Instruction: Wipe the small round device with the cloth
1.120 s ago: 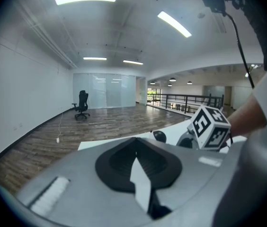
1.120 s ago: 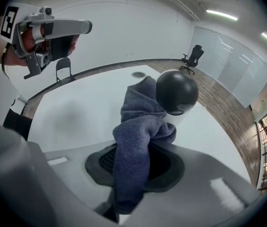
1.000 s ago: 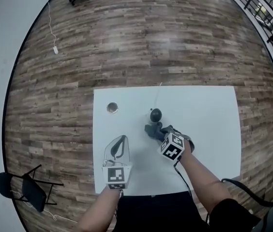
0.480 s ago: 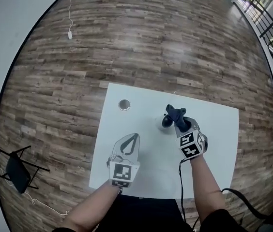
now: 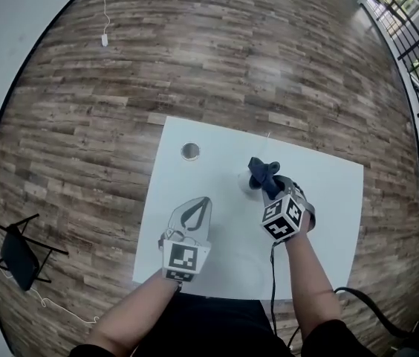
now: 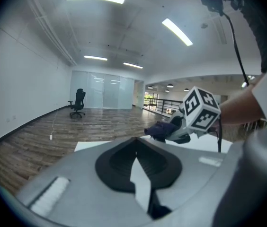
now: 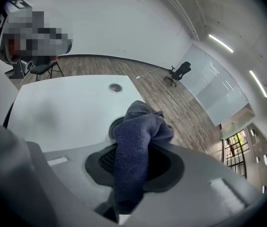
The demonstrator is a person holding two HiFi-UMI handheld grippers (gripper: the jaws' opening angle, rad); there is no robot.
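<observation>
Cloth (image 7: 134, 148) clamped in right gripper (image 5: 271, 192), near round device (image 5: 245, 185)

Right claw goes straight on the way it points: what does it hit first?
Probably the small round device on the white table. The cloth clamped in the right claw sticks out ahead and covers part of it in the right gripper view, so cloth lands first. Gap unclear.

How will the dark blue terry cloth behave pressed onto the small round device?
Probably floppy: the dark blue terry cloth bunches and flops from the right gripper. Likely light, since a pinch of one fold carries it. Its looped nap should grip rather than slip.
</observation>
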